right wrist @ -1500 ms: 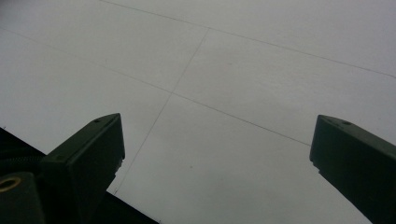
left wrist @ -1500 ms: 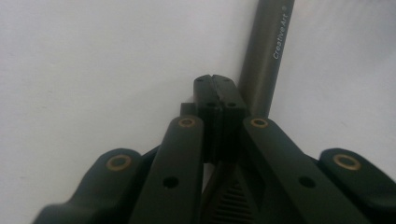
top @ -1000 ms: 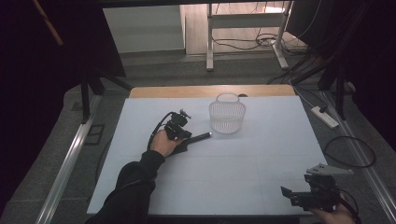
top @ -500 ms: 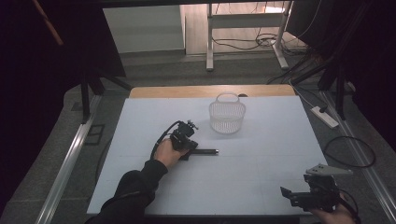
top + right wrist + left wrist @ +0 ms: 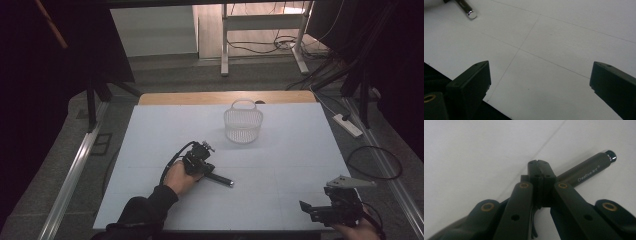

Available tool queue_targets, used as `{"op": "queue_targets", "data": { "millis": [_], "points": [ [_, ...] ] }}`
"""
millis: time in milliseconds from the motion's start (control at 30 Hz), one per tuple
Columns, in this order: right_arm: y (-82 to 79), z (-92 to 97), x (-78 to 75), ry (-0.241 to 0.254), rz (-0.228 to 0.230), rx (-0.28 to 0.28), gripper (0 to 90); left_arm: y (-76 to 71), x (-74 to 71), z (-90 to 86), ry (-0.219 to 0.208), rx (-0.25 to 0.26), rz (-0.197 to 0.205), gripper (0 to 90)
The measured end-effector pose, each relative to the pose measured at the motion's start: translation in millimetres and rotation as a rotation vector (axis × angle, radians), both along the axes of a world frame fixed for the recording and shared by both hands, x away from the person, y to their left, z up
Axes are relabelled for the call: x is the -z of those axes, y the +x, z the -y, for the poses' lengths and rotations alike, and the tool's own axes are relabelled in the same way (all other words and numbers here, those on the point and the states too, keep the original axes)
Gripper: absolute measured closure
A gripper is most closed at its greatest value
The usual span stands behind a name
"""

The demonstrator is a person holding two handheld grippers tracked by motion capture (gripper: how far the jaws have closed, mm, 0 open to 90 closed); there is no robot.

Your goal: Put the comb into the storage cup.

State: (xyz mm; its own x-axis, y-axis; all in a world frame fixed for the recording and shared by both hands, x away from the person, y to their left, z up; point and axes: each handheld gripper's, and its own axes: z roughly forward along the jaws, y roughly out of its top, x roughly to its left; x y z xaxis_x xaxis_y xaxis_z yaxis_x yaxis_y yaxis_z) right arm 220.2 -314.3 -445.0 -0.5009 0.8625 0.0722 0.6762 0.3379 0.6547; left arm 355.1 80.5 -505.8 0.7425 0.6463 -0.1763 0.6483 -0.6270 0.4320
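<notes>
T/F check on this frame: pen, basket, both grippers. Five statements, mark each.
1. The left gripper is shut. True.
2. The pen lies inside the basket. False: it is out on the white table, at the left gripper.
3. The right gripper stands open with nothing between its jaws. True.
4. The basket lies on its side. False: it stands upright.
5. The pen bears white lettering. True.

"Creative Art" — white lettering on the dark pen [image 5: 584,172] barrel
</notes>
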Motion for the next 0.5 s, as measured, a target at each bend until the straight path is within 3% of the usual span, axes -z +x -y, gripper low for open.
{"op": "queue_targets", "data": {
  "millis": [167, 500],
  "points": [
    [0.6, -0.3, 0.2, -0.002, -0.004, 0.0, 4.1, -9.8, 1.0, 3.0, -0.005, 0.008, -0.012, 89.3],
    [0.7, -0.2, 0.2, -0.002, -0.005, 0.0, 4.1, -30.2, 2.1, 3.7, 0.027, 0.035, -0.043, 89.2]
  ]
}}
